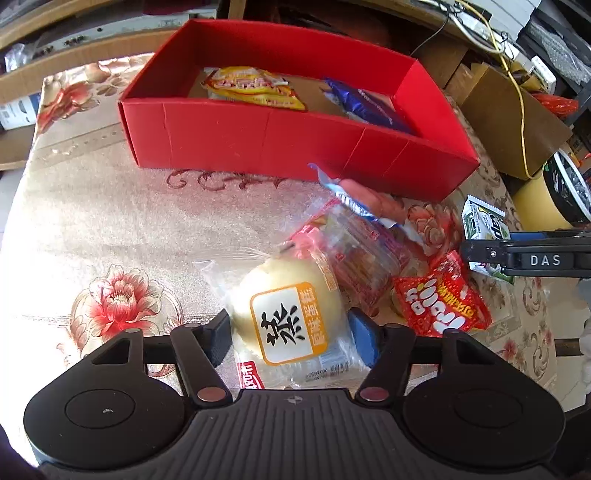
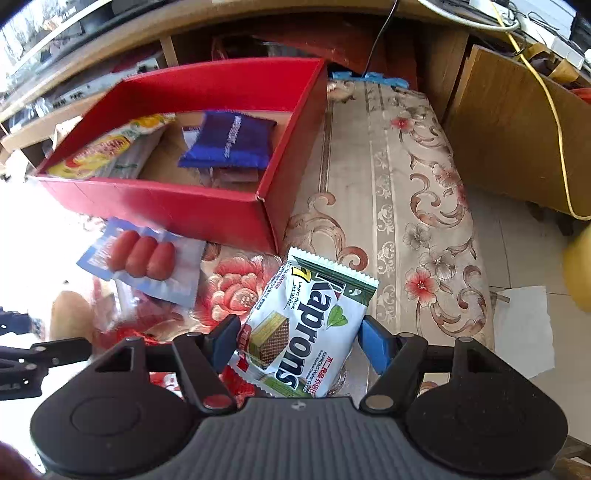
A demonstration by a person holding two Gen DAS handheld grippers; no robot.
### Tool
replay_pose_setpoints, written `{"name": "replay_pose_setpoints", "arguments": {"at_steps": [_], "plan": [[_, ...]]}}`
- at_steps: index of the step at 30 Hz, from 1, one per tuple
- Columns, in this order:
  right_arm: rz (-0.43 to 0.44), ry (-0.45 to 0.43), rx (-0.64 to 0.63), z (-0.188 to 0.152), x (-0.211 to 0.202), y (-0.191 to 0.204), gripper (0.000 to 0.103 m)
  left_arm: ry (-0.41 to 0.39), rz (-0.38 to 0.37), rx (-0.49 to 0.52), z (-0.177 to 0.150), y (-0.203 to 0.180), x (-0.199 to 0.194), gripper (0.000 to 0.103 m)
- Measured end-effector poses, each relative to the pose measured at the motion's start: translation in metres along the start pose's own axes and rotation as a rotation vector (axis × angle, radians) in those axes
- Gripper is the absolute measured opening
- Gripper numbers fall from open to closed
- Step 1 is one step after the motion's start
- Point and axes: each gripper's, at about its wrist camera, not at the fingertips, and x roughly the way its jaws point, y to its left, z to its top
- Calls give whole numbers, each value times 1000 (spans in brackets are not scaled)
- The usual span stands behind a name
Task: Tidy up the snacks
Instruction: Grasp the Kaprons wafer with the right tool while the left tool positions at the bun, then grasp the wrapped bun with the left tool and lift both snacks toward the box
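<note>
Below the red box (image 1: 295, 147), the left gripper (image 1: 291, 339) clamps a pale bun (image 1: 284, 306) in clear wrap; a sausage pack (image 1: 365, 201) and red bag (image 1: 443, 295) crowd its right, with open cloth left. Right view: the right gripper (image 2: 295, 338) pinches a white wafer pack (image 2: 306, 325) before the box's corner (image 2: 221, 206), with bare cloth to the right.

A floral cloth (image 2: 391, 206) in beige and red covers the table, washed out by strong light on its left side. Behind the table runs a wooden shelf (image 2: 258, 26) cluttered with gear. Right of the table stands a cardboard box (image 2: 509, 140), a yellow cable (image 2: 554, 122) draped over it, on pale floor tiles (image 2: 517, 258).
</note>
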Motion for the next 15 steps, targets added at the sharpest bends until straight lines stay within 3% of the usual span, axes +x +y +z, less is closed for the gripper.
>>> {"name": "replay_pose_setpoints", "arguments": {"at_steps": [4,11,15], "plan": [[30,-24,-9,1,-8,4,65,-24,-8,12,0,-4,-9,66],[36,-7,-14,-2,-6,6,65,27,18,44,-3,-10,9,69],[46,-11,-20,-1,-7,10,65,18,38,62,-4,-15,11,70]]}}
